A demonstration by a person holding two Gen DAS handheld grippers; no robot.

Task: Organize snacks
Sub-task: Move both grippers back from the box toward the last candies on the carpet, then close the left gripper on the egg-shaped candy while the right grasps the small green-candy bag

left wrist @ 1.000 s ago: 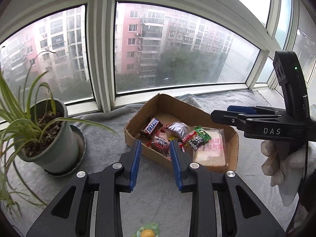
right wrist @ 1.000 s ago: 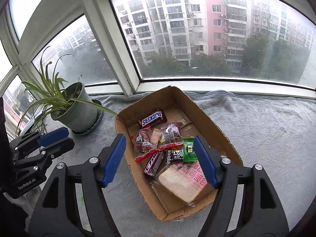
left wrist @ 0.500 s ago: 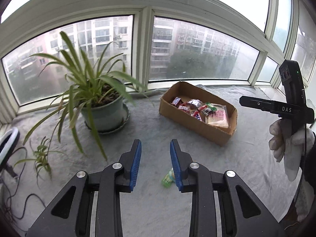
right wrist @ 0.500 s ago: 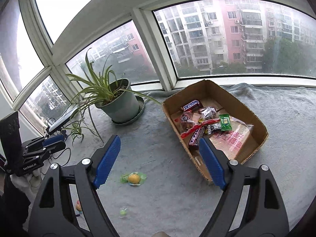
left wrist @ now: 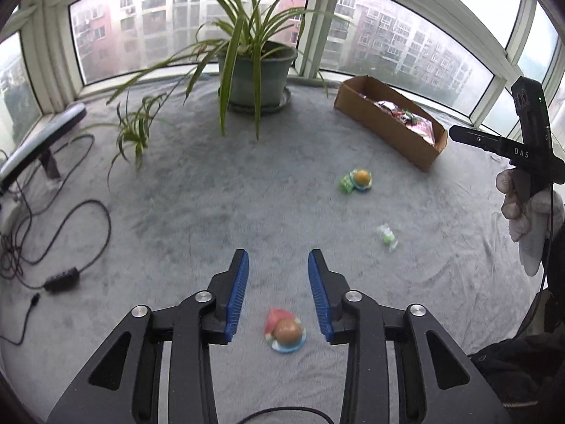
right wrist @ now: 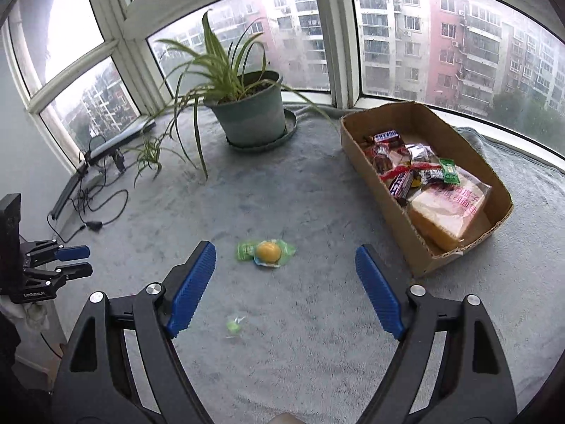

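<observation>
Grey blanket point(right wrist: 310, 190) lies bare between cardboard box point(right wrist: 378, 190) and pot point(right wrist: 252, 120).

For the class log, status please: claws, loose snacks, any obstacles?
Left claw open, jaws just widening, empty, over red-wrapped jelly cup. Right claw open, empty. Green-wrapped jelly cup and small candy loose outside box. Nothing in the way.

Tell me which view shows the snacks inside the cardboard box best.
The right wrist view: it looks down into the cardboard box, so each snack is distinct. The left wrist view sees the box far off and side-on, with only a strip of wrappers above its wall.
</observation>
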